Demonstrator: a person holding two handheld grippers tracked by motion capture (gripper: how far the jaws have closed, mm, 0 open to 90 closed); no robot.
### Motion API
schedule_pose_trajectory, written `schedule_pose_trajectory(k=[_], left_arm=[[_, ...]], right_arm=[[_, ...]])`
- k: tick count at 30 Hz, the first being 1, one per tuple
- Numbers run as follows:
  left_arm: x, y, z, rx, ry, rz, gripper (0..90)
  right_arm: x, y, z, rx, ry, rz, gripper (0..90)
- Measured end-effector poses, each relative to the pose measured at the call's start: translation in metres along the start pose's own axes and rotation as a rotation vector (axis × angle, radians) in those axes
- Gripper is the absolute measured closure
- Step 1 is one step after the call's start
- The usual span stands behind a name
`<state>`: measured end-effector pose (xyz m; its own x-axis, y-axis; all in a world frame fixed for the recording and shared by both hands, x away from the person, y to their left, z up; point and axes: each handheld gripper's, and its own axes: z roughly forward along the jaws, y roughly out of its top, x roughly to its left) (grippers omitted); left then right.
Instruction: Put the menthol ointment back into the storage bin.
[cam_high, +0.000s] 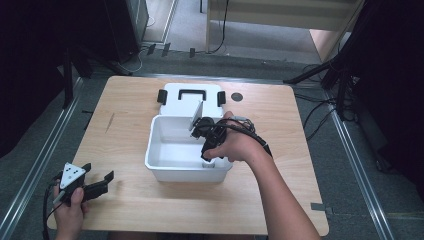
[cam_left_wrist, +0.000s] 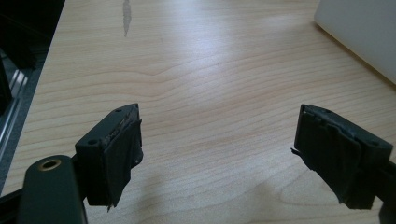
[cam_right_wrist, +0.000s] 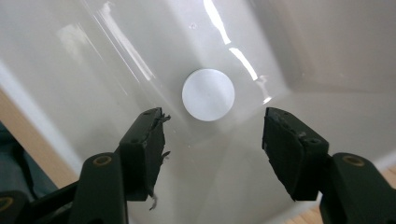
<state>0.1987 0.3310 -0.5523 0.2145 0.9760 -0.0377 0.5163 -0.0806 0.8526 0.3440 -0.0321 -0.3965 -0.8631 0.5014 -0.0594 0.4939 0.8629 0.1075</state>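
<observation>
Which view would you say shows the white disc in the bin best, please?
The right gripper view: the disc lies whole on the bin floor between open jaws. In the high view the hand mostly hides it.

No legible text or markings.

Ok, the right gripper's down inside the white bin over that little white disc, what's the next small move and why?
Probably lower the right gripper a little further so its open jaws straddle the white disc, then close. In the right gripper view the disc lies flat on the floor of the white bin, ahead of the jaw tips and roughly centred between them, not yet gripped. The left gripper rests open over bare table.
</observation>
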Motion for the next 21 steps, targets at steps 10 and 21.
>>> schedule_pose_trajectory(k=[10, 21], left_arm=[[0.0, 0.0, 0.0, 0.0, 0.0, 0.0, 16.1], [0.0, 0.0, 0.0, 0.004, 0.001, 0.003, 16.1]], right_arm=[[-0.005, -0.022, -0.038, -0.063, 0.0, 0.066, 28.5], [-0.014, -0.053, -0.052, -0.066, -0.025, 0.122, 23.0]])
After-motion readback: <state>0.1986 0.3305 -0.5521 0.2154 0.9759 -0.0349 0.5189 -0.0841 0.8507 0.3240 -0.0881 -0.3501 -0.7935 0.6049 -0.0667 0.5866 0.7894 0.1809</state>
